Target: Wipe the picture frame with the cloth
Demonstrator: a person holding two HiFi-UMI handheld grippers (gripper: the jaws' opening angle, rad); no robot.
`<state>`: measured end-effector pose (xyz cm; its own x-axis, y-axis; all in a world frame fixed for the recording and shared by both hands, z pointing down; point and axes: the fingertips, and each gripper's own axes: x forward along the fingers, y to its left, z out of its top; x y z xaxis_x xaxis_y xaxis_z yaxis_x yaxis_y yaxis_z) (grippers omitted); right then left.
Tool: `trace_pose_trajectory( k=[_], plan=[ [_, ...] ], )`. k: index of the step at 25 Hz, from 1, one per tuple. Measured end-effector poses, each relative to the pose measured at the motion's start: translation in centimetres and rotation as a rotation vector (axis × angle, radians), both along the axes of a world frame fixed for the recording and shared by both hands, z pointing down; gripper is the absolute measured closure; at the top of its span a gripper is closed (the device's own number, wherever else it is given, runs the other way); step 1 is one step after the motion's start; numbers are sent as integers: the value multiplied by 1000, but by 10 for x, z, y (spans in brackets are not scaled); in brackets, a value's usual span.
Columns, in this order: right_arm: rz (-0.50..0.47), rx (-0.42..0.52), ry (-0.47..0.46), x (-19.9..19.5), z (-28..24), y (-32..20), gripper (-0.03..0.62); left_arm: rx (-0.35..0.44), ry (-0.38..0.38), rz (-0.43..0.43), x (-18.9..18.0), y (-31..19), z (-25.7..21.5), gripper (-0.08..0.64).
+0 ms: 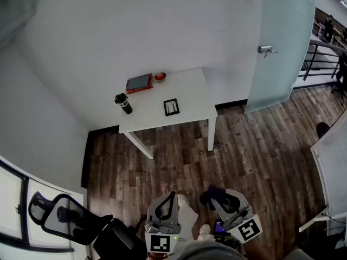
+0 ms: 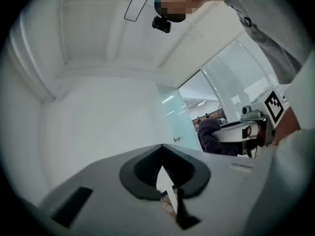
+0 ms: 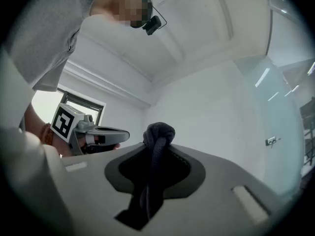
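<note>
The left gripper [image 2: 162, 154] has its 2 jaws shut tip to tip with nothing between them. The right gripper [image 3: 156, 149] has its 2 jaws clamped on a dark cloth [image 3: 158, 131], which bunches into a rounded wad above the jaw tips and hangs down between the pads. In the head view both grippers sit side by side at the bottom edge, well apart from the white table [image 1: 190, 88] and on its near side, over the wood floor [image 1: 249, 150], each showing 1 square-marker cube toward the camera. The picture frame [image 1: 171, 107], small, black-edged and square, lies flat on the table near the middle of its near edge, with neither gripper touching it. On the table's far left part rests a flat red case [image 1: 139, 83], and just beside it at the table's far edge is a small red bowl [image 1: 160, 77]. A black travel mug [image 1: 123, 103] lies at the table's left corner. A frosted glass door [image 1: 282, 42] stands to the right of the table, and a black office chair [image 1: 70, 218] stands well to the near left of it, beside the left gripper.
</note>
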<state>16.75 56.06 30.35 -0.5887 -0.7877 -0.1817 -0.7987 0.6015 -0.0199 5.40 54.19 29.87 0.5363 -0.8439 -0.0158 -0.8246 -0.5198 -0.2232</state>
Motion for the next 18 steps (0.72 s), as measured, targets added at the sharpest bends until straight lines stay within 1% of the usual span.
trace_pose_trajectory(
  k=[2, 4, 6, 9, 13, 18],
  plan=[
    [8, -3, 10, 0, 2, -15, 503, -1, -36, 21, -2, -17, 7, 557],
    [-17, -19, 33, -5, 10, -31, 503, 3, -75, 34, -8, -36, 13, 557],
    [-57, -42, 70, -12, 22, -52, 500, 2, -57, 30, -16, -60, 17, 557],
    [-60, -65, 96, -18, 26, -93, 497, 28, -91, 55, -22, -103, 23, 557],
    [-42, -106, 96, -19, 22, -156, 495, 16, -40, 52, -36, -169, 26, 557],
    [-21, -126, 123, -26, 10, -242, 495, 23, -10, 71, -50, -255, 23, 557]
  ],
)
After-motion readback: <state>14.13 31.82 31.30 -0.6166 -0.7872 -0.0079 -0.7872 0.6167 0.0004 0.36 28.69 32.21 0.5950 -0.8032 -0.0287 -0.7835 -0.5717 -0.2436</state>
